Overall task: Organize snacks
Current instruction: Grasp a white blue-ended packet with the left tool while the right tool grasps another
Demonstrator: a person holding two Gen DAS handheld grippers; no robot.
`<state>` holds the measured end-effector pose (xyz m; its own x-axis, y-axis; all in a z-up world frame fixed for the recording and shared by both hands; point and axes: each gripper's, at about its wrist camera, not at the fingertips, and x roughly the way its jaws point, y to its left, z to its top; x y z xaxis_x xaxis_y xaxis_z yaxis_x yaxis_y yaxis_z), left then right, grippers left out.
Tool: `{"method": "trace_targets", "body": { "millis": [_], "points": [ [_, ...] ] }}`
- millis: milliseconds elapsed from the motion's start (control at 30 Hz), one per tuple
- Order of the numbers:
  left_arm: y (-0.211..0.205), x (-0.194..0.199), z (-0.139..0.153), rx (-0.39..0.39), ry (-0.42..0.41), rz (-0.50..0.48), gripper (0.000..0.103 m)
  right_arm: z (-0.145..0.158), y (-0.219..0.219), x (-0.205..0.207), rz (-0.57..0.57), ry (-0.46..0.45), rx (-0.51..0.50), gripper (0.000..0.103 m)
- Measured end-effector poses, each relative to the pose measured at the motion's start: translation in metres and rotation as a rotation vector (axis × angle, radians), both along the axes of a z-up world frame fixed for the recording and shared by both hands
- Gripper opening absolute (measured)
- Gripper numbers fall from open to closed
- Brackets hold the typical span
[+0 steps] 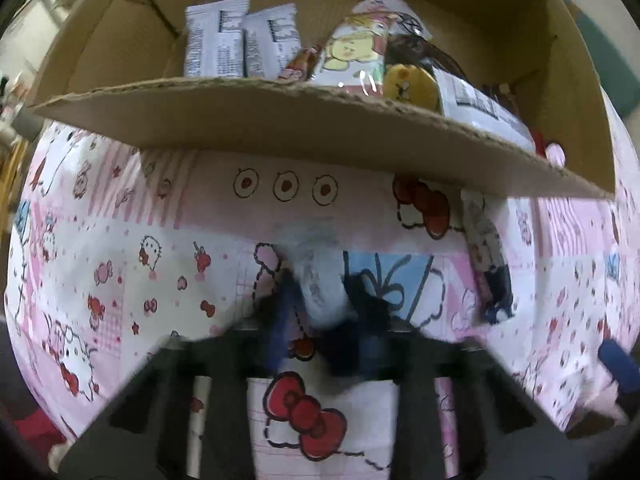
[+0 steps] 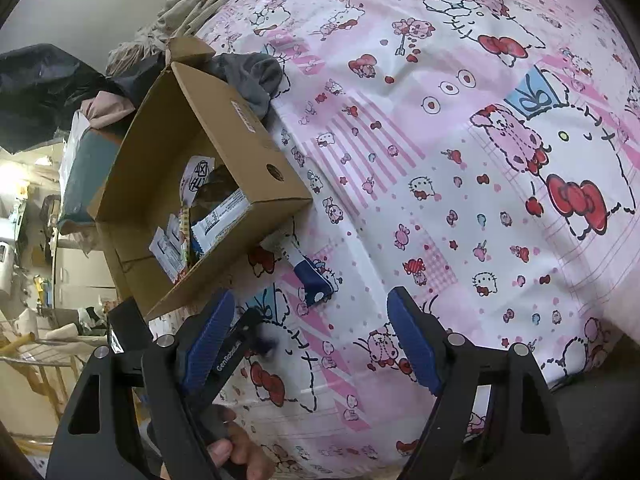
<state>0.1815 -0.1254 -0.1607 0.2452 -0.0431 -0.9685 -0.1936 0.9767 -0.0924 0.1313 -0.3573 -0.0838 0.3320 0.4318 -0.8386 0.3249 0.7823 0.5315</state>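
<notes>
An open cardboard box (image 1: 280, 120) stands on a pink cartoon-print bedsheet (image 1: 120, 240) and holds several snack packets (image 1: 352, 52). It also shows in the right wrist view (image 2: 240, 152), at the left. My left gripper (image 1: 320, 292) is blurred and shut on a pale snack packet (image 1: 316, 264), just in front of the box's near wall. A blue-and-white snack packet (image 2: 308, 268) lies on the sheet beside the box; in the left view it shows at the right (image 1: 486, 256). My right gripper (image 2: 312, 308) is open and empty, above the sheet near that packet.
Grey and beige clothes (image 2: 248, 76) lie behind the box. Dark bags and room clutter (image 2: 40, 92) sit off the bed's left edge. The left gripper's black body (image 2: 236, 344) and a hand (image 2: 236, 448) show at the lower left of the right view.
</notes>
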Motion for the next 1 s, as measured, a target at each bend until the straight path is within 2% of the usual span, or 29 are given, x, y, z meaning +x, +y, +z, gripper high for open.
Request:
{"method": "trace_targets", "body": {
  "millis": [233,433,600,733,833,900,1000],
  "points": [
    [0.026,-0.01,0.014,-0.039,0.029,-0.089,0.014,-0.006,0.018,0.009,0.055,0.013,-0.052,0.082],
    [0.063,-0.019,0.06,-0.03,0.017,-0.163,0.014,-0.017,0.042,0.021,0.138,0.034,-0.141,0.082],
    [0.099,-0.02,0.091,0.018,-0.006,-0.188,0.014,-0.036,0.059,0.031,0.195,0.087,-0.148,0.082],
    [0.131,-0.034,0.096,0.01,-0.033,-0.167,0.014,-0.044,0.081,0.041,0.276,0.092,-0.248,0.08],
    [0.136,-0.028,0.089,-0.005,-0.047,-0.147,0.014,-0.048,0.094,0.046,0.318,0.069,-0.391,0.079],
    [0.137,-0.025,0.089,-0.035,-0.048,-0.124,0.014,-0.053,0.099,0.049,0.336,0.061,-0.426,0.079],
    [0.137,-0.027,0.09,-0.04,-0.062,-0.128,0.014,-0.06,0.106,0.052,0.373,0.056,-0.483,0.07]
  ]
}}
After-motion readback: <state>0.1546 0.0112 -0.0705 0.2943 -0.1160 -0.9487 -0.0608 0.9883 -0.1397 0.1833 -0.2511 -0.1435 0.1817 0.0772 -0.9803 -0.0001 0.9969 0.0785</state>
